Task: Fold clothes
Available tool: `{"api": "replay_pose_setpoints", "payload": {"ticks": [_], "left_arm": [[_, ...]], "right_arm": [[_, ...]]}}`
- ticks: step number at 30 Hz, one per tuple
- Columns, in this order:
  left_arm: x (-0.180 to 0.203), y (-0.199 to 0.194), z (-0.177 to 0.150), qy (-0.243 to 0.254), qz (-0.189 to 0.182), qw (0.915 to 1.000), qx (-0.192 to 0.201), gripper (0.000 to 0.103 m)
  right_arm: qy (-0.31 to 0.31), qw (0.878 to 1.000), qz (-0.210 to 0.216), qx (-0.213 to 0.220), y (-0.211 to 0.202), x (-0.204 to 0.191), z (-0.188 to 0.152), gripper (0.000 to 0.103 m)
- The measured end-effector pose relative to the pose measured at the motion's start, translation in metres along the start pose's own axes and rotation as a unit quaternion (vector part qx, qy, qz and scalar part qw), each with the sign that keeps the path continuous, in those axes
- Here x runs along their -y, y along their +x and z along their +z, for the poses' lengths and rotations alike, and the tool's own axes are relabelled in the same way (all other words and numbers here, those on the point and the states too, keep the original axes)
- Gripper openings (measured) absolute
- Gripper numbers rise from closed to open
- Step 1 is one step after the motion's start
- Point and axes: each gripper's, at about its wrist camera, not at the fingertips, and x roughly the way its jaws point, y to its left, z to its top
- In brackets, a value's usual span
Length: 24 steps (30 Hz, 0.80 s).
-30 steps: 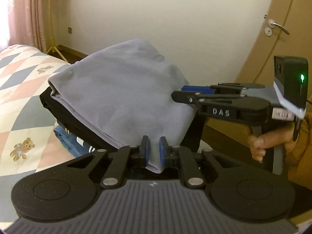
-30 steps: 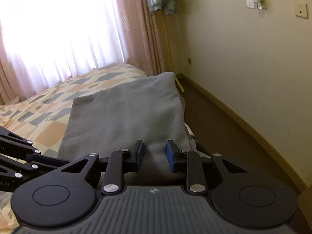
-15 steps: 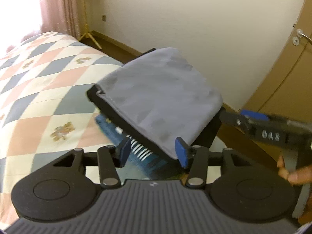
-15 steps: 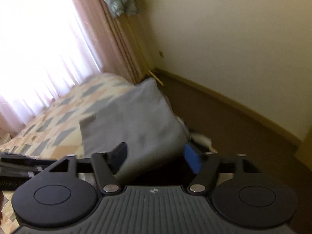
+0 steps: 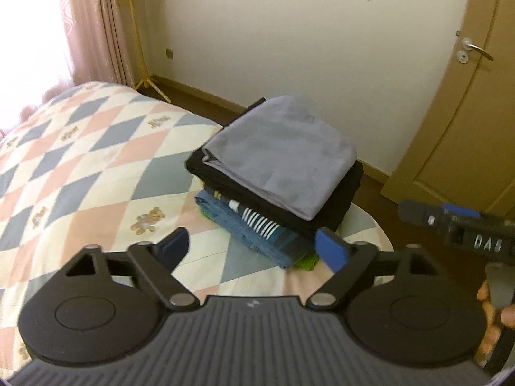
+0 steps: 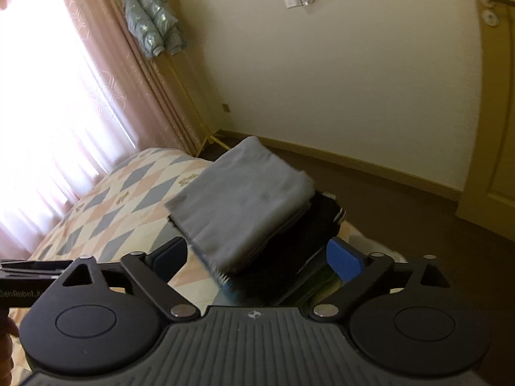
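Note:
A folded grey garment lies on top of a stack: a black folded garment, then a blue striped one, with green fabric at the bottom. The stack sits at the corner of the bed. My left gripper is open and empty, held back from the stack. My right gripper is open and empty, just short of the grey garment. The right gripper's side also shows in the left wrist view.
The bed has a quilt of pink, grey and cream diamonds. Pink curtains cover a bright window. A yellow coat stand holds a pale jacket. A wooden door is at the right. Dark floor runs beyond the bed.
Both grippers opened and let go of the grey garment, then drew back and up. The garment now rests on the stack.

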Motion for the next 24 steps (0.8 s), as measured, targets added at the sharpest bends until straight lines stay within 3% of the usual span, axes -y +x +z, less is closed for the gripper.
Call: {"api": "replay_pose_setpoints", "payload": {"ticks": [3, 6, 12, 18, 24], "left_arm": [[-0.013, -0.031, -0.016, 0.012, 0.01, 0.9998, 0.013, 0.099], [-0.025, -0.061, -0.033, 0.02, 0.016, 0.9993, 0.026, 0.102], [-0.036, -0.099, -0.063, 0.039, 0.016, 0.9988, 0.027, 0.102], [-0.037, -0.132, -0.087, 0.054, 0.002, 0.9971, 0.053, 0.102], [-0.037, -0.154, -0.11, 0.058, 0.05, 0.9938, 0.081, 0.102]], "right_arm": [[0.009, 1.0, -0.017, -0.002, -0.024, -0.025, -0.02, 0.101], [0.022, 0.999, -0.034, -0.003, -0.049, -0.05, -0.042, 0.101], [0.019, 0.999, -0.046, 0.016, -0.097, -0.088, -0.079, 0.101], [-0.004, 0.995, -0.095, 0.035, -0.14, -0.116, -0.102, 0.101], [-0.02, 0.988, -0.143, 0.051, -0.153, -0.134, -0.127, 0.103]]}}
